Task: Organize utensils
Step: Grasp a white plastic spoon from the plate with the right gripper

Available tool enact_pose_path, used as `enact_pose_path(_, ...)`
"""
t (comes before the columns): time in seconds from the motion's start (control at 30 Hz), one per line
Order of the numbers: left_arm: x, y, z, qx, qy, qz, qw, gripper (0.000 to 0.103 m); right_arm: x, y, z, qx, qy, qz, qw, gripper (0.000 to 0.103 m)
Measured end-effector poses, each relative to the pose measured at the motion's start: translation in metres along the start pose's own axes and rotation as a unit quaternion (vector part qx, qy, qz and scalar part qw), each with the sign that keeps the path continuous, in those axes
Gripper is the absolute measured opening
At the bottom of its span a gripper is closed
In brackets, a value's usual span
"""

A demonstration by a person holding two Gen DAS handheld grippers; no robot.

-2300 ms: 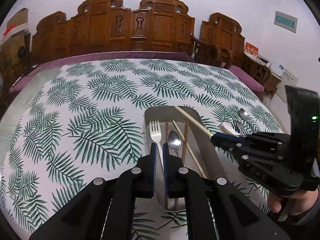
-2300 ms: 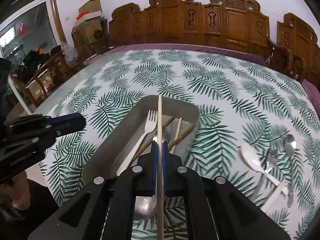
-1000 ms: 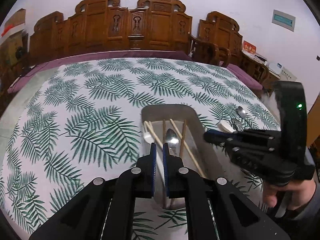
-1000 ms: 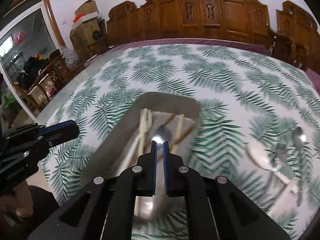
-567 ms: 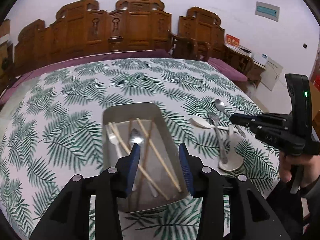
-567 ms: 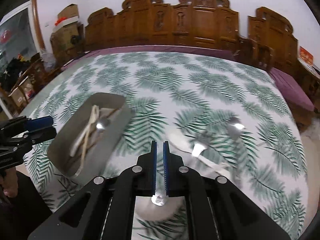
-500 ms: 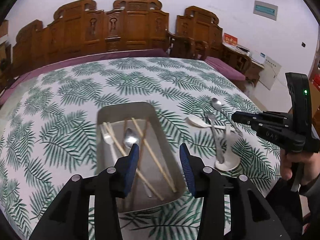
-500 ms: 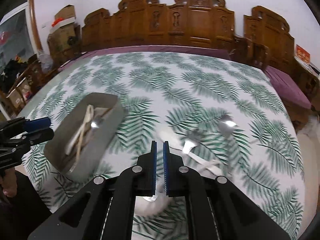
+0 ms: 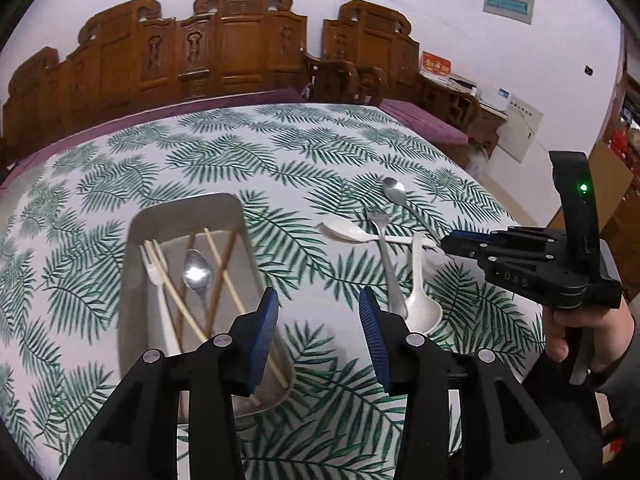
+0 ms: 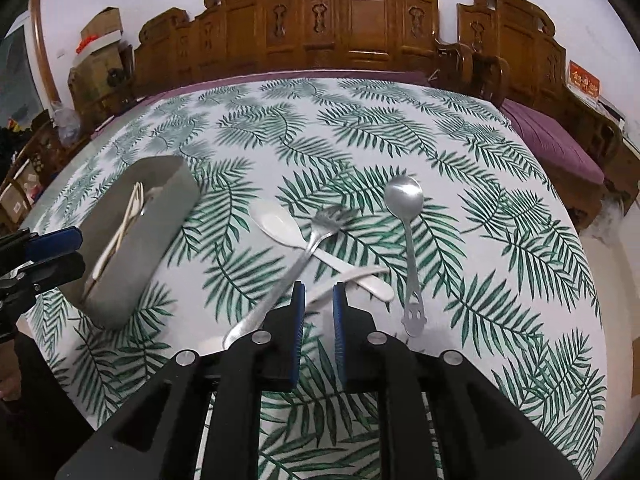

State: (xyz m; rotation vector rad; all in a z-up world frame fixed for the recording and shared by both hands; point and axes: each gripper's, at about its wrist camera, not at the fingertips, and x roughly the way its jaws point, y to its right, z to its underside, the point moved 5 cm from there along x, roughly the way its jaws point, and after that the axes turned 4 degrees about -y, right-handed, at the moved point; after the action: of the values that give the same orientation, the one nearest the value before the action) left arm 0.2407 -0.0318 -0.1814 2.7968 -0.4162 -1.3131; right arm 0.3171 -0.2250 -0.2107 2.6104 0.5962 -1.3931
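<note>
A grey tray holds a white fork, a metal spoon and several chopsticks. To its right, loose on the leaf-print cloth, lie a metal spoon, a metal fork, a flat white spoon and a white soup spoon, partly crossed. My left gripper hangs open and empty over the cloth between the tray and the pile. My right gripper is over the pile, its jaws opening with a narrow gap. A white handle on the table shows through the gap, and the pads do not touch it.
Carved wooden chairs ring the far side of the round table. The tray sits near the table's left front edge. A hand holds the right gripper at the right edge. The left gripper shows at far left.
Both grippers swung right, away from the tray toward the loose utensils. The left jaws went from shut to wide open. The right jaws, shut before, have parted slightly.
</note>
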Motion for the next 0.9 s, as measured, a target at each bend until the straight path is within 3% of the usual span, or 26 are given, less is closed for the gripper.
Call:
enact_pose_path(0.13, 0.005, 0.010, 0.002, 0.008, -0.004, 0.003, 1.0000, 0.040, 0.005, 0.007, 0.005, 0.019, -0.007, -0.006, 1.000, 0.023)
enact_pose_path(0.6, 0.017, 0.022, 0.009, 0.021, -0.015, -0.001, 0.9997, 0.040, 0.042, -0.017, 0.022, 0.038, -0.053, -0.049, 0.997, 0.024)
enact_pose_path(0.73, 0.017, 0.023, 0.010, 0.023, -0.016, -0.002, 0.9996, 0.040, 0.042, -0.020, 0.021, 0.039, -0.058, -0.061, 0.996, 0.010)
enact_pose_path(0.9, 0.018, 0.027, 0.011, 0.027, -0.017, -0.005, 0.9995, 0.040, 0.022, -0.015, 0.014, 0.027, -0.051, -0.065, 0.996, 0.004)
